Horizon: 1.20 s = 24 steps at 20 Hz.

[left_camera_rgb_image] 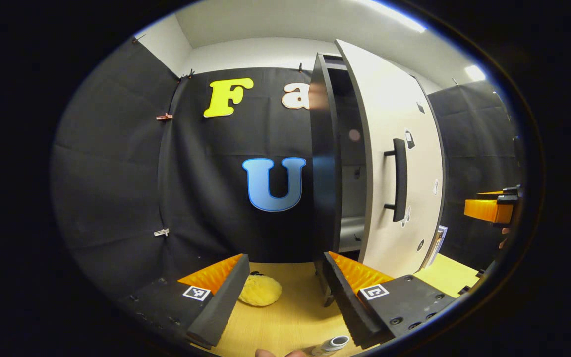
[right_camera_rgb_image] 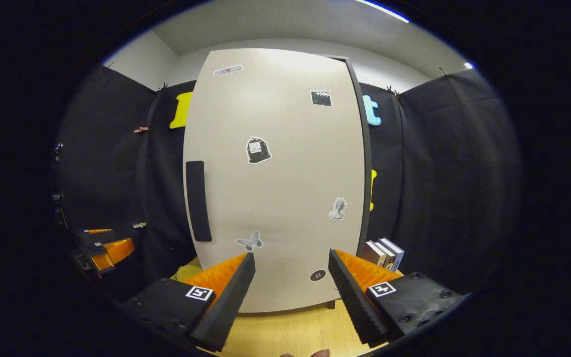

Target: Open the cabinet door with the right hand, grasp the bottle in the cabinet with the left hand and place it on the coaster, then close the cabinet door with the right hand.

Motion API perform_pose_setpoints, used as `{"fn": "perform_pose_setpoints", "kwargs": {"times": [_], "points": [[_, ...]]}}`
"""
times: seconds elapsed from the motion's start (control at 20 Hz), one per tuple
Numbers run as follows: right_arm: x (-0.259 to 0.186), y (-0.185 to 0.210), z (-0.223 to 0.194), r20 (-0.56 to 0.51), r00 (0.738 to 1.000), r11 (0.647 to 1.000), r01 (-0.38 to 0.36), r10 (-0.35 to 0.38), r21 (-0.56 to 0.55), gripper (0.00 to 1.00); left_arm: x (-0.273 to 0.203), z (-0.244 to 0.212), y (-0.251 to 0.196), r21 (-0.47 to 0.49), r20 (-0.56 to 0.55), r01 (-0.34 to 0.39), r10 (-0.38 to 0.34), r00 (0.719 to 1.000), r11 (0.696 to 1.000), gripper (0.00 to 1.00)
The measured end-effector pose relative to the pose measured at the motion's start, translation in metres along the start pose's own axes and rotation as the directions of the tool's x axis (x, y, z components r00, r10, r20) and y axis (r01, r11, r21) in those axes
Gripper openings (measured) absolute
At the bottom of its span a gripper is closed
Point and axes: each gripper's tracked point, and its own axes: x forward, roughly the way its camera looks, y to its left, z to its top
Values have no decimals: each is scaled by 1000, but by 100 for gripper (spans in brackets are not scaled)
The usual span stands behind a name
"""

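The cabinet's cream door (left_camera_rgb_image: 389,148) stands ajar, with a narrow gap between it and the dark side panel (left_camera_rgb_image: 325,163). Through the gap I make out a dim shelf. The door's black handle (left_camera_rgb_image: 398,181) faces right. A yellow fluffy coaster (left_camera_rgb_image: 260,290) lies on the wooden table just ahead of my open left gripper (left_camera_rgb_image: 285,267). My right gripper (right_camera_rgb_image: 291,263) is open and faces the door's front (right_camera_rgb_image: 275,188), a short way from the black handle (right_camera_rgb_image: 199,201). The right gripper (left_camera_rgb_image: 488,208) also appears far right, and the left gripper (right_camera_rgb_image: 102,250) far left.
Several books (right_camera_rgb_image: 384,253) stand right of the cabinet. A small white and grey cylinder (left_camera_rgb_image: 332,343) sits at the bottom edge beside fingertips (left_camera_rgb_image: 270,353); what it is I cannot tell. The wooden table (right_camera_rgb_image: 290,332) runs under the cabinet. Black cloth walls enclose the booth.
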Motion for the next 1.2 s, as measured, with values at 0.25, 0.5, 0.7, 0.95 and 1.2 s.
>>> {"fn": "perform_pose_setpoints", "kwargs": {"times": [0.25, 0.5, 0.7, 0.95, 1.2], "points": [[-1, -20, -5, -2, 999, 999, 40, -40, -18, 97, 8, 6, -15, -4, 13, 22, -22, 1000, 1000, 94], [0, -35, -7, 5, 997, 997, 77, -77, -20, 97, 15, 8, -15, 3, 15, 29, -29, 999, 1000, 94], [2, -40, -6, 10, 996, 996, 91, -91, -21, 97, 10, 5, -14, -2, 9, 30, -30, 999, 1000, 94], [1, -38, -6, 7, 995, 995, 98, -98, -24, 97, 6, 3, -10, 3, 4, 29, -29, 1000, 1000, 94], [3, -34, -6, 5, 995, 995, 95, -95, -36, 97, 1, 2, -5, 2, -3, 28, -28, 1000, 1000, 94]]}}
